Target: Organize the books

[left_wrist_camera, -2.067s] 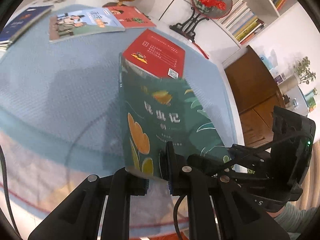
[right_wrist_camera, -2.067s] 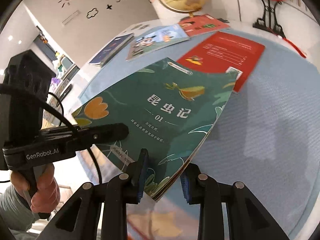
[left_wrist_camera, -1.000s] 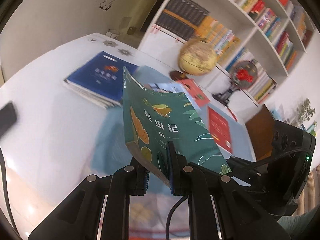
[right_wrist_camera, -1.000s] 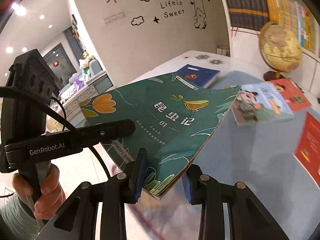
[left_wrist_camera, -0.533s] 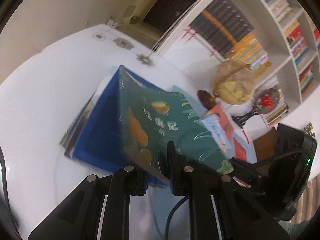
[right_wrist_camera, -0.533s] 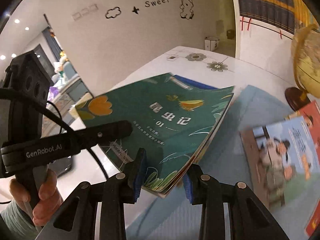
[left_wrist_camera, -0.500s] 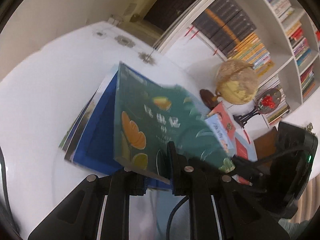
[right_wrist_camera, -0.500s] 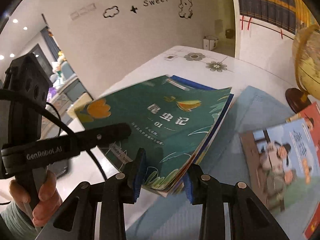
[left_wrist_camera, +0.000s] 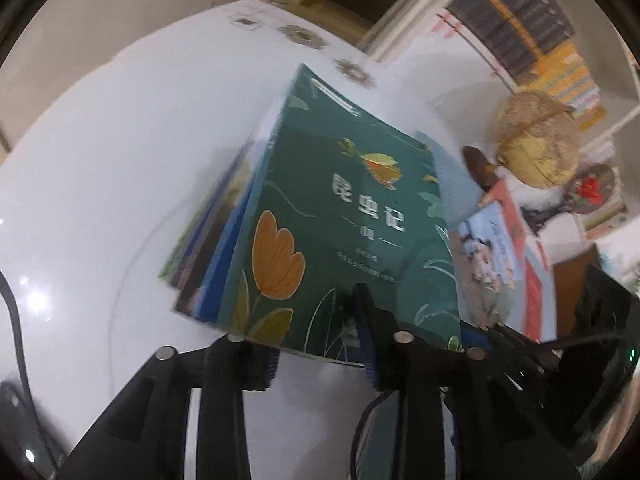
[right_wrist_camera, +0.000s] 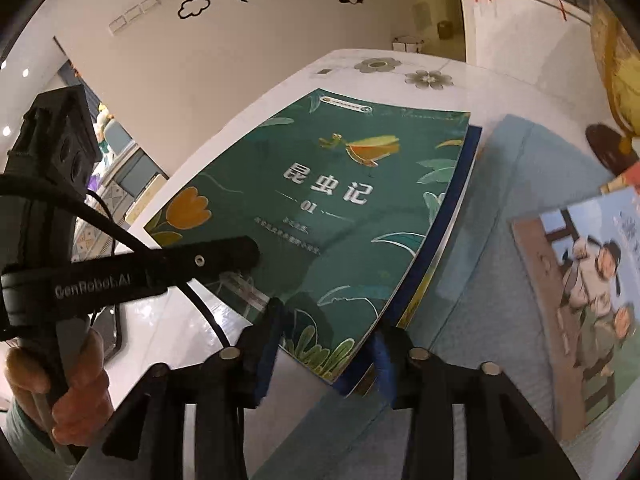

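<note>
- Half a second before, both hand-held grippers were clamped on the near edge of the green book [left_wrist_camera: 344, 232], which hung tilted above the pile; now it lay flat on top of the stack of books [left_wrist_camera: 212, 240] at the white end of the table [left_wrist_camera: 100, 140].
- The left hand-held gripper [left_wrist_camera: 316, 340] had just been opening: its jaws stood narrowly apart, the book's near edge between them, the pads no longer pressing on it.
- The right hand-held gripper [right_wrist_camera: 326, 344] had likewise just been opening, its jaws a little apart about the book's near right corner, and we saw no grip there.
- The book's long axis ran from about 6 o'clock near the fingers to 12 o'clock, leaning toward 1 in the right view; its title read upright to us, the orange tulip at the near left.
- Only the left wrist view showed the stack's fanned edges at 9 o'clock of the green cover, the whole globe [left_wrist_camera: 536, 140] at 2 o'clock, and the bookshelf [left_wrist_camera: 532, 36] behind it.
- Only the right wrist view showed a person's hand [right_wrist_camera: 68, 384] at 8 o'clock holding the left tool, the blue mat [right_wrist_camera: 500, 240] beside the stack, the illustrated book [right_wrist_camera: 584, 304] at 3 o'clock on that mat, and the wall drawings.
</note>
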Motion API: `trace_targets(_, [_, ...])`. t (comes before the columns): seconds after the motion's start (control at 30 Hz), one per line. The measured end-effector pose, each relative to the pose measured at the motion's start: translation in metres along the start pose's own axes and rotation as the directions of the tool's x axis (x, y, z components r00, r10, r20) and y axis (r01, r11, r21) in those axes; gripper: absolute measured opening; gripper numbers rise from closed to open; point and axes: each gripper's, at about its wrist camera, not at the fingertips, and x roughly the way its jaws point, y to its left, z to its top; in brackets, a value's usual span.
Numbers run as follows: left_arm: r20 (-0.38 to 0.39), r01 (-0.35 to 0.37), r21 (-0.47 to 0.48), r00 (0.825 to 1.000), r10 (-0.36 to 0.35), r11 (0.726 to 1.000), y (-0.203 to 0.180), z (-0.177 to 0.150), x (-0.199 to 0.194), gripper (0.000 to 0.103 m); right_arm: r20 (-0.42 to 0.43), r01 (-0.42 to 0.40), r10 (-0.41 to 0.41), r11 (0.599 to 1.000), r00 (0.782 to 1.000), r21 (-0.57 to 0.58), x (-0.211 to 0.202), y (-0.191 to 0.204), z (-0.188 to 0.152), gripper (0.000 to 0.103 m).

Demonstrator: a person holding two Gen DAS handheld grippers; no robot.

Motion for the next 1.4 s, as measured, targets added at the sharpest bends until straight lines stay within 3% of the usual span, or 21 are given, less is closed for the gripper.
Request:
trace_targets(0.17, [0.020, -0.175, -0.042, 0.984, 0.176, 0.984, 0.008, -0.009, -0.015, 0.034, -0.018, 0.055, -0.055, 0.998, 0.998, 0.008, -0.010, -0.012, -0.005, 0.054])
trace_targets(0.3, [0.039, -0.208, -0.021, 0.977, 0.208, 0.978, 0.004, -0.031, -0.033, 0.033, -0.013, 0.045, -0.044, 0.995, 0.999, 0.090, -0.029, -0.035, -0.019, 0.054])
trace_targets(0.47, [0.077, -0.251, 0.012, 0.965, 0.249, 0.968, -0.027, -0.071, -0.063, 0.033, 0.015, 0.028, -0.031, 0.988, 0.999, 0.154, -0.067, -0.055, -0.040, 0.054])
trace_targets(0.63, [0.126, -0.223, 0.031, 0.968, 0.217, 0.974, -0.073, -0.125, -0.091, 0.034, 0.101, -0.006, -0.012, 0.985, 0.995, 0.174, -0.125, -0.072, -0.082, 0.055])
trace_targets(0.83, [0.199, -0.186, 0.006, 0.963, 0.181, 0.983, -0.139, -0.222, -0.120, 0.034, 0.188, -0.026, -0.006, 0.986, 0.982, 0.167, -0.212, -0.102, -0.159, 0.057])
trace_targets(0.9, [0.224, -0.187, 0.005, 0.958, 0.181, 0.982, -0.161, -0.249, -0.127, 0.034, 0.218, -0.007, -0.030, 0.986, 0.975, 0.164, -0.241, -0.113, -0.185, 0.069])
trace_targets(1.03, [0.246, -0.159, 0.016, 0.957, 0.151, 0.987, -0.205, -0.284, -0.136, 0.034, 0.240, 0.047, -0.084, 0.986, 0.967, 0.157, -0.292, -0.135, -0.223, 0.073])
trace_targets(1.13, [0.231, -0.131, 0.046, 0.966, 0.117, 0.990, -0.236, -0.287, -0.133, 0.034, 0.245, 0.103, -0.142, 0.981, 0.959, 0.166, -0.325, -0.154, -0.236, 0.073])
trace_targets(1.2, [0.227, -0.118, 0.082, 0.969, 0.097, 0.990, -0.258, -0.283, -0.127, 0.036, 0.248, 0.123, -0.171, 0.973, 0.954, 0.197, -0.342, -0.171, -0.241, 0.083])
trace_targets(1.27, [0.224, -0.104, 0.105, 0.971, 0.078, 0.989, -0.276, -0.282, -0.118, 0.044, 0.236, 0.129, -0.187, 0.962, 0.953, 0.241, -0.353, -0.194, -0.245, 0.085])
trace_targets(1.33, [0.216, -0.077, 0.121, 0.975, 0.049, 0.990, -0.293, -0.275, -0.103, 0.064, 0.220, 0.146, -0.208, 0.952, 0.953, 0.268, -0.359, -0.216, -0.248, 0.085])
trace_targets(1.4, [0.186, -0.028, 0.147, 0.983, 0.000, 0.989, -0.313, -0.265, -0.079, 0.066, 0.203, 0.199, -0.263, 0.937, 0.943, 0.288, -0.363, -0.239, -0.253, 0.085])
